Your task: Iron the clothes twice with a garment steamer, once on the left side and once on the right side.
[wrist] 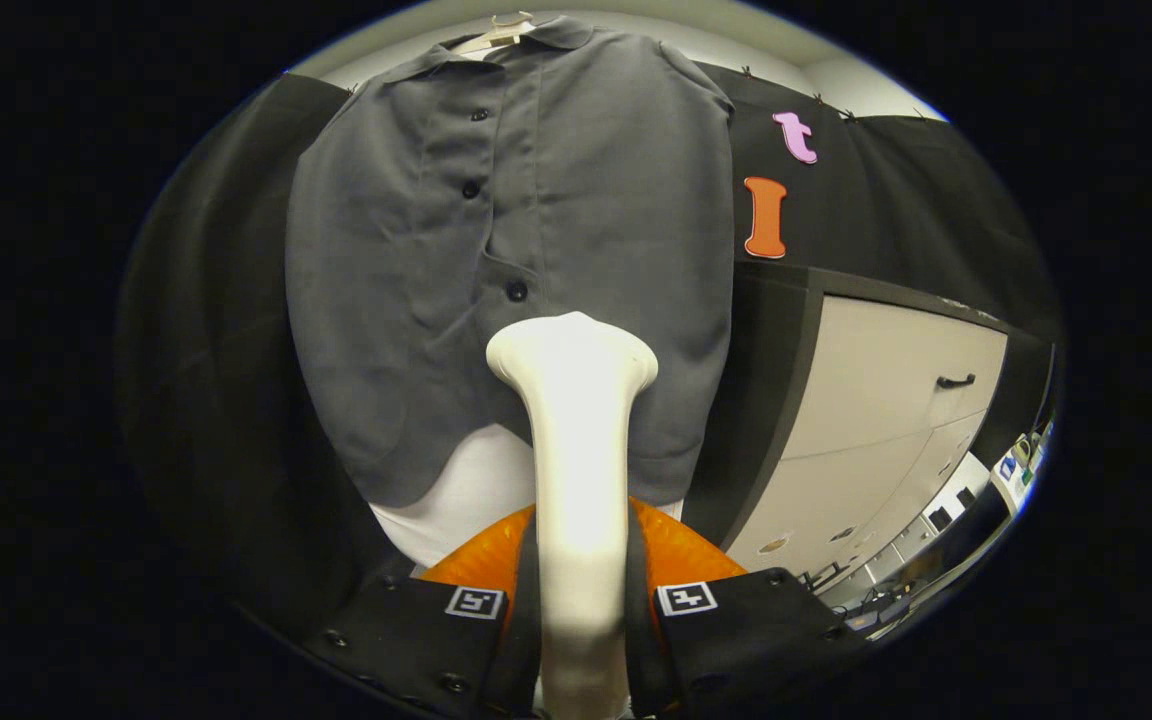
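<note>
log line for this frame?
gripper: shut on steamer | steamer head: low on shirt front, near placket | shirt: hanging on hanger

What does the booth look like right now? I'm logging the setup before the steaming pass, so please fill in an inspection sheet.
Surface: nothing seen.
Job's things: grey button-front shirt hanging on a pale hanger; white garment steamer, its head low against the shirt's middle.
Clutter: nothing seen.
Grippers: gripper shut on the steamer's handle, both fingers pressing its sides.
Cables: nothing seen.
Surroundings: black cloth wall; pale cabinet door with a dark handle beyond the shirt.
</note>
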Available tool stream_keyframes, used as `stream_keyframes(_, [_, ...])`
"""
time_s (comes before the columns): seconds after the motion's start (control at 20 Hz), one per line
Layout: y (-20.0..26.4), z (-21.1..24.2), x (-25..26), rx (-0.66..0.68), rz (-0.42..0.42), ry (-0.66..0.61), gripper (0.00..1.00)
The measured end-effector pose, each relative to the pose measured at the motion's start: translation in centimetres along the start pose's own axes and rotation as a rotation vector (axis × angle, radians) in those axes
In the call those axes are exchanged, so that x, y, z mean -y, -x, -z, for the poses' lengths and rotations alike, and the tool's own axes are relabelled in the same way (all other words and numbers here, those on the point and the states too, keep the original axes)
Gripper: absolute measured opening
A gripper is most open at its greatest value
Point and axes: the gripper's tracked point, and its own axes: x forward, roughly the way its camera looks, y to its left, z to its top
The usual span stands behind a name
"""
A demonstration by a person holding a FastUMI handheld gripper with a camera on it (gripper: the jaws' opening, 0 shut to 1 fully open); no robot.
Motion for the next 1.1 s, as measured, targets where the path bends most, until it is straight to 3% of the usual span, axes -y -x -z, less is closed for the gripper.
stream_keyframes(0.3, [-1.1, 3.6, 0.4, -0.057, 0.008, -0.02, 0.42])
stream_keyframes(0.55, [-0.4, 3.5, -0.5, -0.051, -0.016, -0.029, 0.42])
stream_keyframes(0.75, [1.1, -0.1, -1.9, 0.023, -0.048, -0.026, 0.42])
stream_keyframes(1.1, [4.8, -11.3, -5.0, 0.228, -0.123, -0.007, 0.42])
